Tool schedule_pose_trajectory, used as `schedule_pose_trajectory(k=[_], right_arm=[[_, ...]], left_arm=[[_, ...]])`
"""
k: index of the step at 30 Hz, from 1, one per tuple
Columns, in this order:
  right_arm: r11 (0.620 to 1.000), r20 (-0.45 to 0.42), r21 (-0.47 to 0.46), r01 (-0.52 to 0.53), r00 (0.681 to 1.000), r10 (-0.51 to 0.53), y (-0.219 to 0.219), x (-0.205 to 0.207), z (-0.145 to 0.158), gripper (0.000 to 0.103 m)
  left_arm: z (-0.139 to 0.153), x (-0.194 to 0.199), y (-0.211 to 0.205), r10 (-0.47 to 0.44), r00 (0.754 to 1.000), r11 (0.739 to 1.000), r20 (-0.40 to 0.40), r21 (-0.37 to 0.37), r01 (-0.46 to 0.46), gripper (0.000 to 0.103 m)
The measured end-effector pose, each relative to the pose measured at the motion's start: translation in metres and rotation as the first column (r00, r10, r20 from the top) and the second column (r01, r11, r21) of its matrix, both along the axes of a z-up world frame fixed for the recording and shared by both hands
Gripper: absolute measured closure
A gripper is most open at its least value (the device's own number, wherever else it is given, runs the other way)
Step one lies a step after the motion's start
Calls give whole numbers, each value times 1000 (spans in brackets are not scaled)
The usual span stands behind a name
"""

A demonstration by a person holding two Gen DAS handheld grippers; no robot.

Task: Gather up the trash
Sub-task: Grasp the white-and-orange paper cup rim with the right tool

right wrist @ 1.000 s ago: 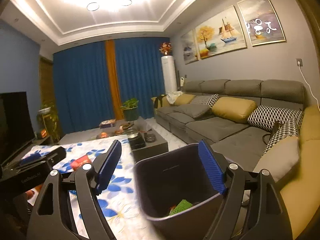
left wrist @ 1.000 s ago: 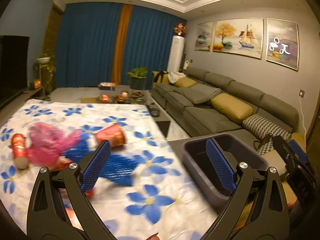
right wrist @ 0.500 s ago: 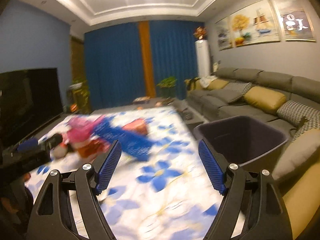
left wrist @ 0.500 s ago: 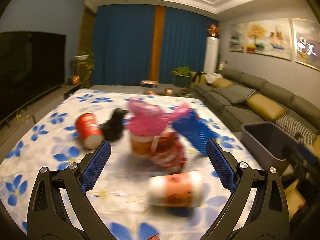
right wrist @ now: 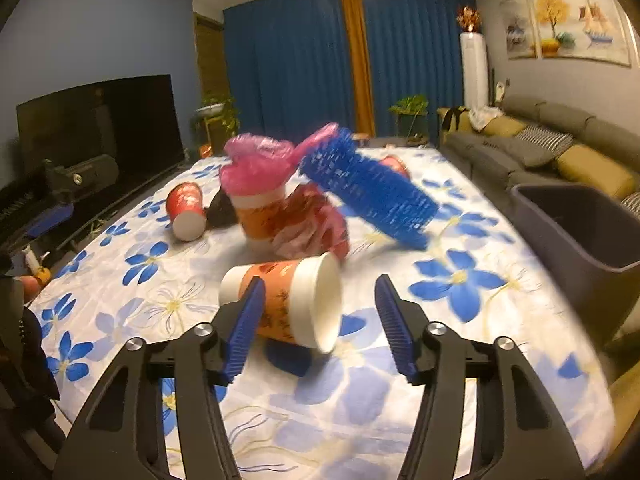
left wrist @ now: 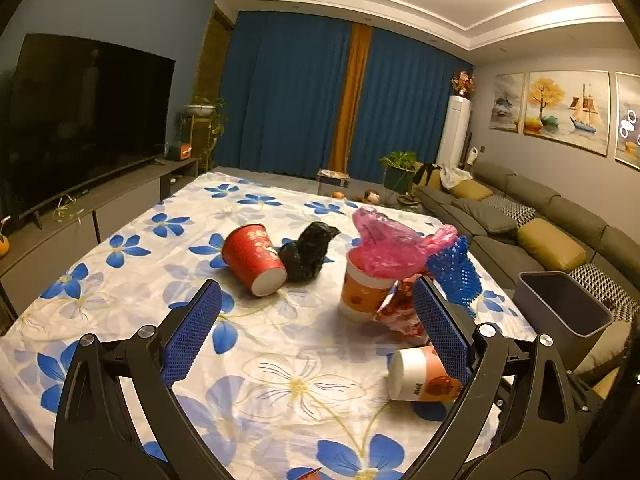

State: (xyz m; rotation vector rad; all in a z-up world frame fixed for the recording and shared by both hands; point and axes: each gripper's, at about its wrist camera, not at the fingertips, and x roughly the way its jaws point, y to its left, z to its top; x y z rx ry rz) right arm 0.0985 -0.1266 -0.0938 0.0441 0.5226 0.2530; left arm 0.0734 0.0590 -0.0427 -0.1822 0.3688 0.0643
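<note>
Printing shows on the cups but none of it can be read. The trash lies clustered on the flowered bench (left wrist: 120, 280). Landmark: the upright orange cup (left wrist: 362, 294) with a pink bag (left wrist: 390, 246) stuffed in its mouth. Left of it lie a red cup (left wrist: 254, 258) on its side and a black bag (left wrist: 308, 250), the two touching. Against its right side sit a crumpled red wrapper (left wrist: 400, 314) and a blue mesh (left wrist: 456, 270) that leans up off the cloth. Nearer than it, an orange cup on its side (right wrist: 288, 304) points its open mouth to the right. The grey bin (left wrist: 560, 308) stands off the bench's right edge, well apart from the upright cup.

The left tongs (left wrist: 316, 330) are spread wide, nothing between them, bare cloth ahead. The right tongs (right wrist: 320, 320) have just been closing and stand half spread around the lying cup; the left pad overlaps it, the right pad stands clear. The near cloth is free
</note>
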Motion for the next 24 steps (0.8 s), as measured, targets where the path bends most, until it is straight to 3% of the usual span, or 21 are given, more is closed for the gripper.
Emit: schedule_pose_trajectory(k=[10, 12, 18, 24], right_arm=[[995, -62, 41, -90, 994, 92, 11, 10, -18, 60], [993, -65, 44, -108, 992, 111, 13, 10, -20, 72], [986, -49, 55, -160, 985, 163, 19, 3, -17, 91], [983, -17, 30, -181, 983, 181, 25, -6, -10, 97]], left_arm=[[-8, 5, 8, 3, 1000, 1000, -11, -10, -3, 9], [-9, 7, 8, 1, 1000, 1000, -17, -10, -1, 9], [-12, 9, 4, -3, 1000, 1000, -25, -1, 3, 9], [-11, 12, 1, -11, 1000, 1000, -27, 8, 11, 9]])
